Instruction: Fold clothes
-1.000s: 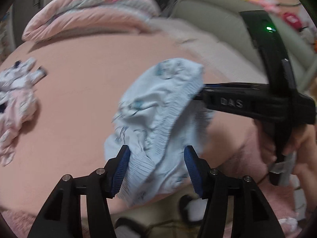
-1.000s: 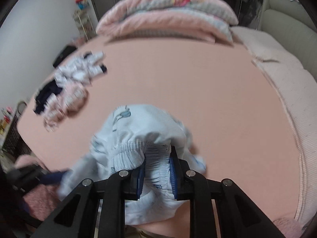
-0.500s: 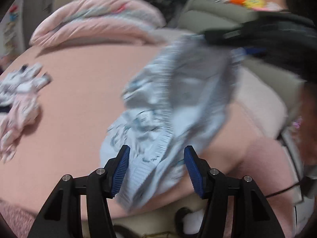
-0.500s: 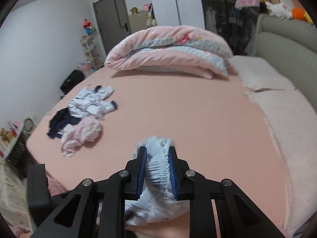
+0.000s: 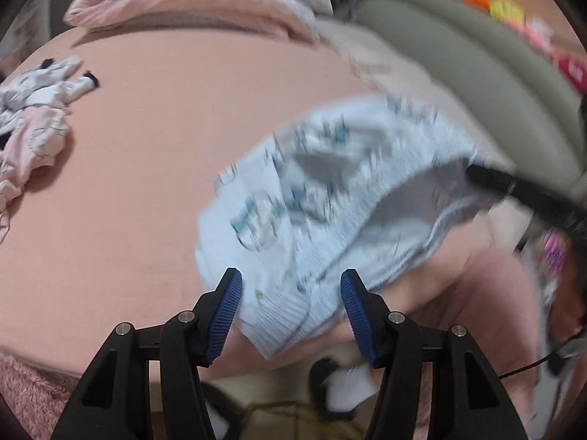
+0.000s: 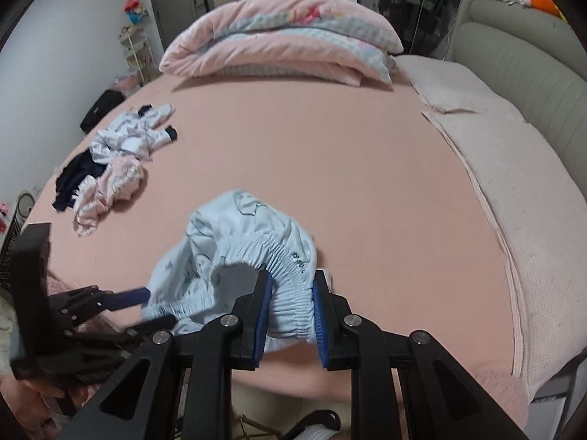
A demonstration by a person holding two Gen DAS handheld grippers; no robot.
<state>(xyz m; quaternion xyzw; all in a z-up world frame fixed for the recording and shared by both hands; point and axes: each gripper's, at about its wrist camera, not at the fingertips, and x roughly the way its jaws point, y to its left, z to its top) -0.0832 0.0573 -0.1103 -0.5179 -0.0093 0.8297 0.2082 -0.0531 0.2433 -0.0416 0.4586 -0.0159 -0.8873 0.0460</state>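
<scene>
Small light-blue printed shorts (image 6: 234, 256) with a ribbed elastic waistband hang above the near edge of the pink bed (image 6: 330, 154). My right gripper (image 6: 291, 304) is shut on the waistband. It also shows in the left wrist view (image 5: 488, 179), at the shorts' right end. My left gripper (image 5: 291, 304) is open, with the lower waistband of the shorts (image 5: 330, 212) lying between its blue pads, not pinched. The left gripper also shows in the right wrist view (image 6: 135, 304) at the shorts' left edge.
A pile of crumpled clothes (image 6: 110, 168) lies on the left of the bed, also in the left wrist view (image 5: 33, 110). A folded pink quilt (image 6: 282, 40) sits at the back. A pale blanket (image 6: 513, 168) and grey headboard (image 6: 524, 73) run along the right.
The right gripper lifted the shorts high, then lowered them back toward the bed. The shorts now hang wider open between the grippers. The left gripper stayed open.
</scene>
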